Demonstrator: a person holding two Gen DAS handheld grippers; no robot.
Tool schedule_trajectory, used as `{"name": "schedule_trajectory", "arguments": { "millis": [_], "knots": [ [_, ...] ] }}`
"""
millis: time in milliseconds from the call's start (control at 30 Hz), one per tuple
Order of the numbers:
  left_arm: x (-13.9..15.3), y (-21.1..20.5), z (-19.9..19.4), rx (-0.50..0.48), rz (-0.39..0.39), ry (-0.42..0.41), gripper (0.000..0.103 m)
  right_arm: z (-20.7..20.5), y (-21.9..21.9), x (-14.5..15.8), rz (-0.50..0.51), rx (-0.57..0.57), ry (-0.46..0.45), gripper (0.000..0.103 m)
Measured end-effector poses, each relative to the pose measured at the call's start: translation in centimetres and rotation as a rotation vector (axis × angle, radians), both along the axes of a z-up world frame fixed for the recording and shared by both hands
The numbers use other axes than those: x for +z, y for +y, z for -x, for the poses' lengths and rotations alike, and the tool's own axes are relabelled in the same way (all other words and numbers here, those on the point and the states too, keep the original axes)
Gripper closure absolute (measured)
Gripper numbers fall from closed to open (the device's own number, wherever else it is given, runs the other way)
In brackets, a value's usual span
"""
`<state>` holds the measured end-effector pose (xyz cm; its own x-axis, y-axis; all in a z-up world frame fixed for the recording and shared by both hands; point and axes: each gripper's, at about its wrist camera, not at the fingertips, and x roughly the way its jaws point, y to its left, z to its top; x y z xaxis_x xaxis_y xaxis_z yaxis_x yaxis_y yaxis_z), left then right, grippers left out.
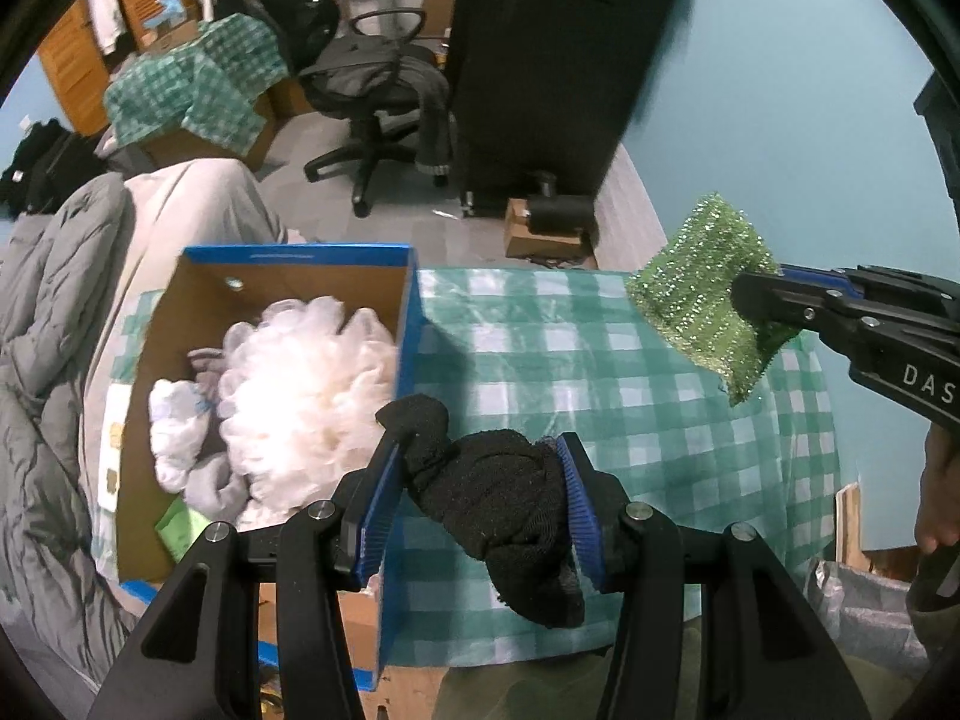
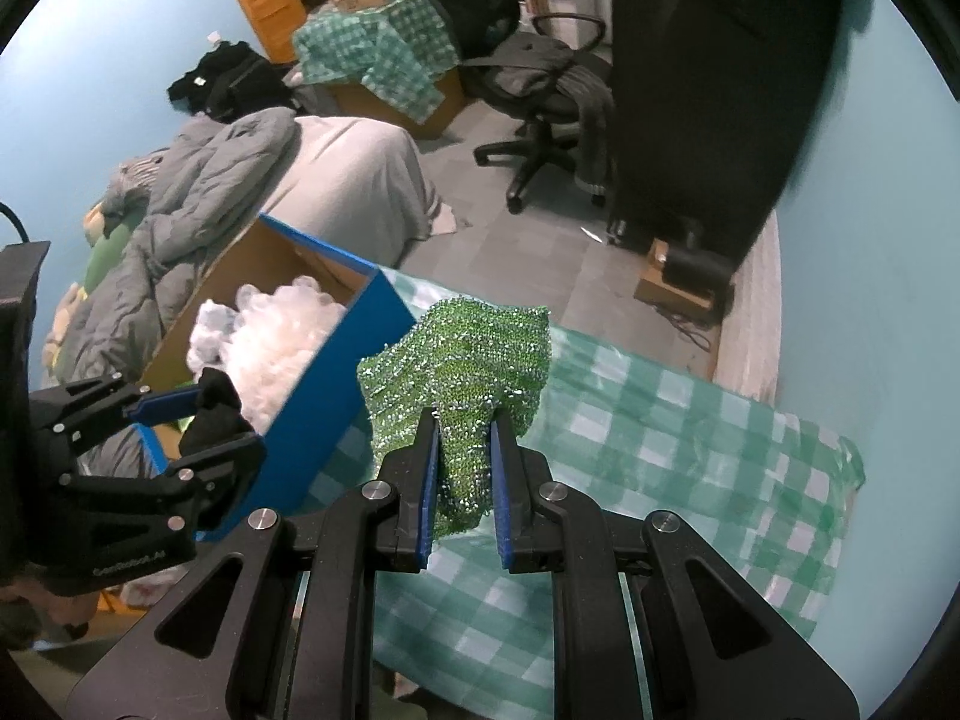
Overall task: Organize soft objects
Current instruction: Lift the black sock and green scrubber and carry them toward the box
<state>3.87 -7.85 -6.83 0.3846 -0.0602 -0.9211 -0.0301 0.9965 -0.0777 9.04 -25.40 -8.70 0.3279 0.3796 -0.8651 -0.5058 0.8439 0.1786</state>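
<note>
My left gripper (image 1: 480, 450) is shut on a balled black sock (image 1: 498, 498), held over the checked tablecloth just right of the blue cardboard box (image 1: 408, 360). That gripper (image 2: 198, 414) and sock (image 2: 216, 414) also show low on the left in the right wrist view. Inside the box lie a white bath pouf (image 1: 306, 378), white socks (image 1: 174, 426) and a green item (image 1: 180, 525). My right gripper (image 2: 465, 420) is shut on a glittery green scouring cloth (image 2: 462, 354), raised above the table. In the left wrist view the cloth (image 1: 702, 294) and right gripper (image 1: 756, 306) hang at the right.
A green-and-white checked cloth (image 1: 600, 360) covers the table. A bed with a grey duvet (image 2: 198, 198) lies left of the box. Behind stand an office chair (image 1: 372, 90), a tall black cabinet (image 1: 540, 60) and a cardboard box draped in checked cloth (image 2: 384, 54).
</note>
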Motion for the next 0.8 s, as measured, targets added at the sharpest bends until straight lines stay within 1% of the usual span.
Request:
{"name": "schedule_trajectory", "arguments": {
  "millis": [100,267,600,800],
  "knots": [
    [0.2,1.5,0.6,0.030,0.004,-0.002,0.052,0.1,1.0,0.3,-0.004,0.018,-0.006,0.090],
    [0.0,4.2,1.5,0.090,0.040,0.008,0.052,0.4,3.3,0.6,-0.013,0.055,-0.010,0.090],
    [-0.2,8.9,3.3,0.170,0.005,-0.003,0.052,1.2,8.5,0.1,-0.009,0.151,-0.007,0.090],
    [-1.2,12.2,4.1,0.207,-0.024,0.014,0.052,1.8,11.9,-0.4,-0.009,0.212,0.005,0.090]
  ]
}}
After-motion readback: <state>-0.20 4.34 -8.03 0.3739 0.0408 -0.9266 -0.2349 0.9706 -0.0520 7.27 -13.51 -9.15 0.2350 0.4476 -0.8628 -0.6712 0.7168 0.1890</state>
